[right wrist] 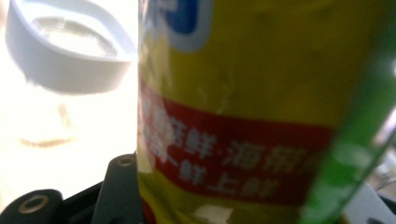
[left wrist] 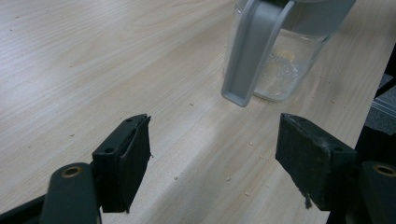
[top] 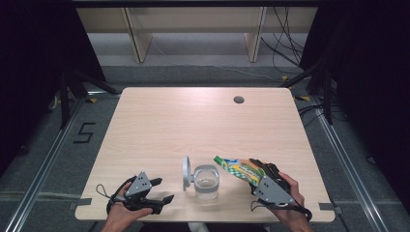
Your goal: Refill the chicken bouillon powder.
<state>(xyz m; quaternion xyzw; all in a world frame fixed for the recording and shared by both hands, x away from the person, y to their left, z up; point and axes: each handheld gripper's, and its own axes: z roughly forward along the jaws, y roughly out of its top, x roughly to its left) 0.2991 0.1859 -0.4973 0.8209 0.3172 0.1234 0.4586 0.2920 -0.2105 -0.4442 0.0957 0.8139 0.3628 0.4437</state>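
Note:
A clear glass jar (top: 206,182) with a grey rim stands near the table's front edge, its hinged lid (top: 185,173) flipped open to the left. My right gripper (top: 257,172) is shut on a yellow and green snack bag (top: 238,166), holding it tilted just right of the jar's mouth. In the right gripper view the snack bag (right wrist: 252,112) is close up, with the jar (right wrist: 65,51) at upper left. My left gripper (top: 162,189) rests open on the table left of the jar. In the left gripper view its jaws stand apart, empty, with the jar (left wrist: 285,60) and its lid (left wrist: 254,51) ahead.
The wooden table (top: 193,121) has a round cable hole (top: 238,99) at the back right. Small crumbs (left wrist: 224,177) lie on the wood in front of the left gripper. Beyond the table are wooden furniture legs and cables on the floor.

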